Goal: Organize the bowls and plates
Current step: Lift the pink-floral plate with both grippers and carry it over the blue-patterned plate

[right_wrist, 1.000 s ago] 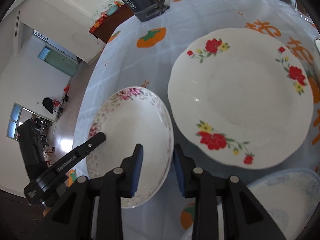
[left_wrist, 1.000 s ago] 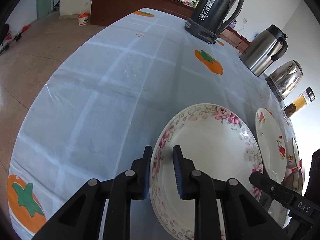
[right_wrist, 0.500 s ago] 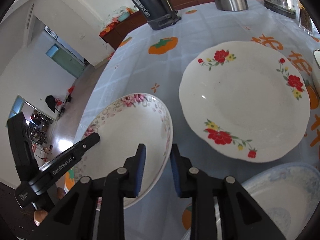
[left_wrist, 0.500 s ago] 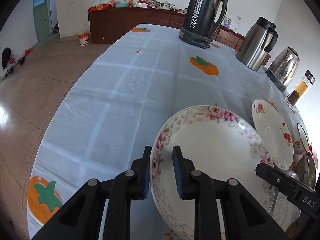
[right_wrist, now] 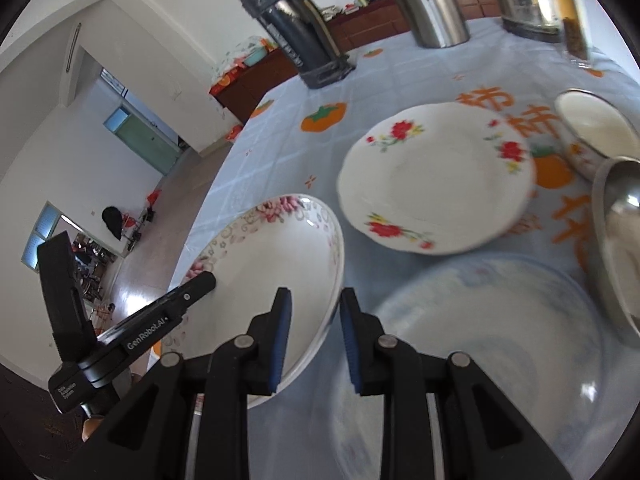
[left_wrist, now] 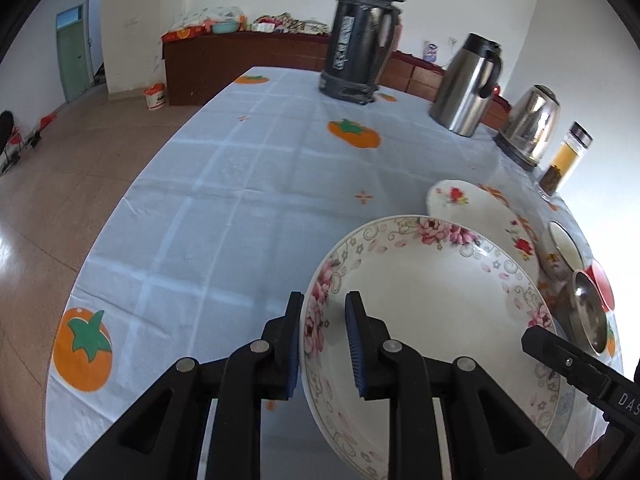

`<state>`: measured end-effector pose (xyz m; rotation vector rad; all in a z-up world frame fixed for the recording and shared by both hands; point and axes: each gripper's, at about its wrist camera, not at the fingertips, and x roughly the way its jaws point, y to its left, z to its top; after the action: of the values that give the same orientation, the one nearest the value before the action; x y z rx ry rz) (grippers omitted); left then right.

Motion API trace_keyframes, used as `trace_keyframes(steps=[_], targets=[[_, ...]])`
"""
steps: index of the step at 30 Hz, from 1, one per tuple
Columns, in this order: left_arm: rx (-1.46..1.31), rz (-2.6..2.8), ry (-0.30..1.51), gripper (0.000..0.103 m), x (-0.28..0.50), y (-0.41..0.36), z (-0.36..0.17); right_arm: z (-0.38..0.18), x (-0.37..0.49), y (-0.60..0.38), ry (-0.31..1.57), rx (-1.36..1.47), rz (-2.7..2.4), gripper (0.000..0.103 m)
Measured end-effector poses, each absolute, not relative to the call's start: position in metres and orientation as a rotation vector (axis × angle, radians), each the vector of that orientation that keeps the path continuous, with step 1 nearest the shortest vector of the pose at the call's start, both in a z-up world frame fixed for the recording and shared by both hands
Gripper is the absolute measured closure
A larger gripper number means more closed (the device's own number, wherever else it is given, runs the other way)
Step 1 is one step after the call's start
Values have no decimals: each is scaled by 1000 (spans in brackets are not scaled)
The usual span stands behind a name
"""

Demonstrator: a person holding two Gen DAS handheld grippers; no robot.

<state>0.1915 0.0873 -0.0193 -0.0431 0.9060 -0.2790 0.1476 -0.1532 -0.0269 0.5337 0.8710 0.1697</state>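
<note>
Now | left hand-held gripper [left_wrist: 322, 338]: clamped on rim of pink-flowered white ceramic plate [left_wrist: 432, 312] | right hand-held gripper [right_wrist: 313, 332]: jaws just closed in, pinching the opposite rim | plate: tilted, above the near right part of the table [left_wrist: 224, 200], over a blue-patterned plate [right_wrist: 492, 344].

This is a lived-in home, a dining room opening onto a hallway. Ahead of the jaws stretches a table under a pale blue tablecloth [left_wrist: 240, 184] printed with orange persimmons. Beyond the jaws and to their right stand a tall dark thermos [left_wrist: 362, 36], a steel vacuum jug [left_wrist: 468, 84], an electric kettle [left_wrist: 528, 124] and a tea bottle [left_wrist: 564, 158]. Further back, a dark wooden sideboard [left_wrist: 240, 60] carries clutter, and far left of the jaws a green door [left_wrist: 72, 58] meets the glossy tiled floor [left_wrist: 52, 184].
</note>
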Motion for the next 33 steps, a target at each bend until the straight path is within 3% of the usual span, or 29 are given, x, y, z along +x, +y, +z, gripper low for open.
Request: trace_keyframes(steps=[15,33], targets=[[57,-387,889,80,123,-1,-23,-45,57,-230,854,627,36,77],[179,-327,865,80,99,-42,-44,-49,39,-245,836,492,-30,76]])
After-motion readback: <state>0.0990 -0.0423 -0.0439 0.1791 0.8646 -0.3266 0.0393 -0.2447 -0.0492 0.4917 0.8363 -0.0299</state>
